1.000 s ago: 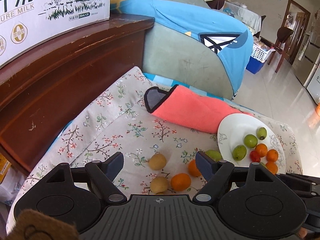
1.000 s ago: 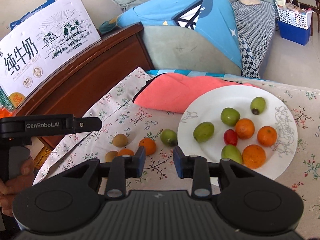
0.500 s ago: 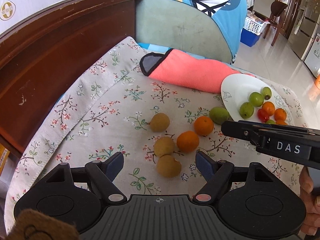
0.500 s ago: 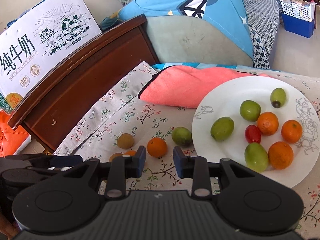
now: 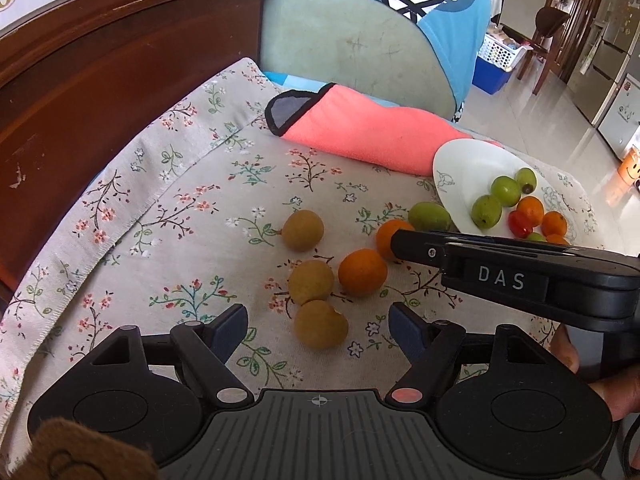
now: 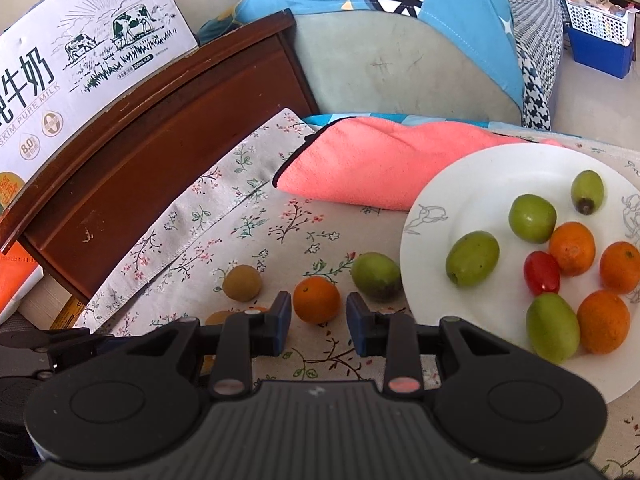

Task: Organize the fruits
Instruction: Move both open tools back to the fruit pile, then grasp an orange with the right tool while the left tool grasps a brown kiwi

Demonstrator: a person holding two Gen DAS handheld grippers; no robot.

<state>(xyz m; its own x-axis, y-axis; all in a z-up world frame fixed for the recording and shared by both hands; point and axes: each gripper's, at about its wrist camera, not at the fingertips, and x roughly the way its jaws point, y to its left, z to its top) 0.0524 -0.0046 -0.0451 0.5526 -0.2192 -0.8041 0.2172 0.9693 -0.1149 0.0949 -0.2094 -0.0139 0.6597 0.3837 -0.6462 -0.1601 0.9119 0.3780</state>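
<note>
Since a second ago: left gripper (image 5: 318, 330) lower and closer over the loose fruit, a third tan fruit (image 5: 320, 324) now in sight just ahead of its fingertips; right gripper (image 6: 315, 326) closer to the small orange (image 6: 316, 299).

Left gripper: jaws wide, slightly narrowed over the last half second, nothing pressed between the pads; nearest tan fruit ahead of the gap, apart from both fingers.

Right gripper: jaws narrow but parted, holding nothing; small orange just beyond the tips, in line with the gap, contact not discernible.

Left wrist view only: three tan fruits in a loose column, the two nearer ones touching; a second orange (image 5: 363, 271) beside the middle tan fruit; right gripper's body (marked DAS) crossing from the right, partly hiding the far orange; a hand (image 5: 600, 380) at the right edge.

Right wrist view only: full white plate (image 6: 472, 184) with four green fruits, four oranges and one small red fruit (image 6: 542, 273); milk carton box (image 6: 80, 68) on the wooden headboard (image 6: 168, 148).

Both views: loose green fruit (image 6: 376, 276) on the floral cloth (image 5: 180, 200), touching or just beside the plate rim; pink towel (image 6: 380, 164) behind the plate.
</note>
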